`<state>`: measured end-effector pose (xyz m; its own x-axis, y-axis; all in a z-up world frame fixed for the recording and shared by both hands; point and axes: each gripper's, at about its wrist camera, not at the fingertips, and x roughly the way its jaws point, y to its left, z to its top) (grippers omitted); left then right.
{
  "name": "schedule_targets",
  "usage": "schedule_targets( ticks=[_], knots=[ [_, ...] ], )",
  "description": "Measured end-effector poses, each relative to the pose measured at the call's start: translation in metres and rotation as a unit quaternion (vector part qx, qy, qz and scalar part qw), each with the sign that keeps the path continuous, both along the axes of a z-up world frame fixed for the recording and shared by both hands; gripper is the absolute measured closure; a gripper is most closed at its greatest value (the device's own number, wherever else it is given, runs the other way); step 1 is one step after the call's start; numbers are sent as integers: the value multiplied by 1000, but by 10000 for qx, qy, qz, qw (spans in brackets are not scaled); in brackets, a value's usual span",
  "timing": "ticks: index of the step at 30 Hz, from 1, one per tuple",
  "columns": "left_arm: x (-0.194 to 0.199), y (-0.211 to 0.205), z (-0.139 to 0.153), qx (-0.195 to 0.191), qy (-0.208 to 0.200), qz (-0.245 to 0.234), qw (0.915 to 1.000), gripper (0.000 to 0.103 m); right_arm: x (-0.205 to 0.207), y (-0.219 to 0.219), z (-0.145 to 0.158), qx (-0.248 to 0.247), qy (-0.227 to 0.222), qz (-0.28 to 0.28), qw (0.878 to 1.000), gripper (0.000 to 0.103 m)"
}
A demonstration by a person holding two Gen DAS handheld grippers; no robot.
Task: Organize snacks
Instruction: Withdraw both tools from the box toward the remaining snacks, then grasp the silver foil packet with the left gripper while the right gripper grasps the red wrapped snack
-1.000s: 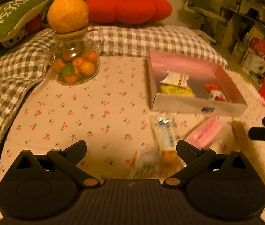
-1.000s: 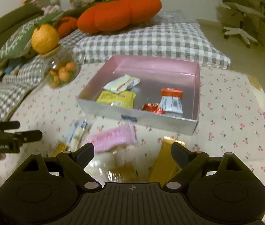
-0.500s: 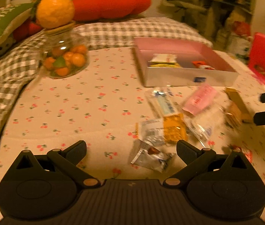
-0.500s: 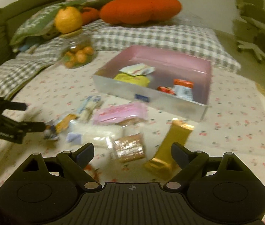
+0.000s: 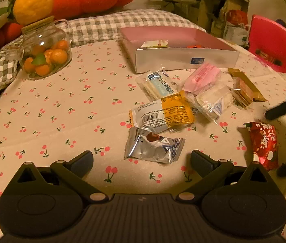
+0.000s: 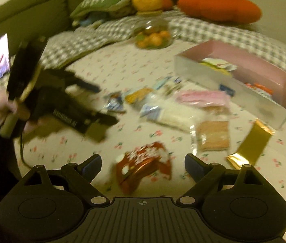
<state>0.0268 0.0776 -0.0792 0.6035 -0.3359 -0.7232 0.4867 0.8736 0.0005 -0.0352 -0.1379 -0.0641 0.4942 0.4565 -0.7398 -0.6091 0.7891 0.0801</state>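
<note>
- The box (image 5: 183,59) has silver walls and a pink inside; it is open, with a few snacks lying in it.
- A blue-white packet (image 5: 159,85), a pink packet (image 5: 202,77) and a gold bar (image 5: 246,85) lie just in front of the box.
- An orange-white packet (image 5: 163,115) and a clear packet (image 5: 211,99) lie flat, further from the box.
- A silver packet (image 5: 153,147) and a red packet (image 5: 264,143) are furthest from the box.

Eight loose snack packets (image 5: 162,118), one pink box (image 5: 185,59), one glass jar (image 5: 43,50) of oranges
</note>
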Motion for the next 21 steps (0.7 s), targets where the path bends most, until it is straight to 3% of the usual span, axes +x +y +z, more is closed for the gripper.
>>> schedule_targets(
  ticks=[6,11,21],
  knots=[
    [-1,-2,-2,-77,-99,-91,9999,0,-9,14,-18,-434,-218,221,9986,9],
    [1,-4,-2,-97,-112,-125,9998,1,-9,13,-20,-351,-287,163,9988,4],
    [2,-5,0,-152,-157,-201,9996,19,-4,18,-19,-366,-436,181,9982,11]
  ],
)
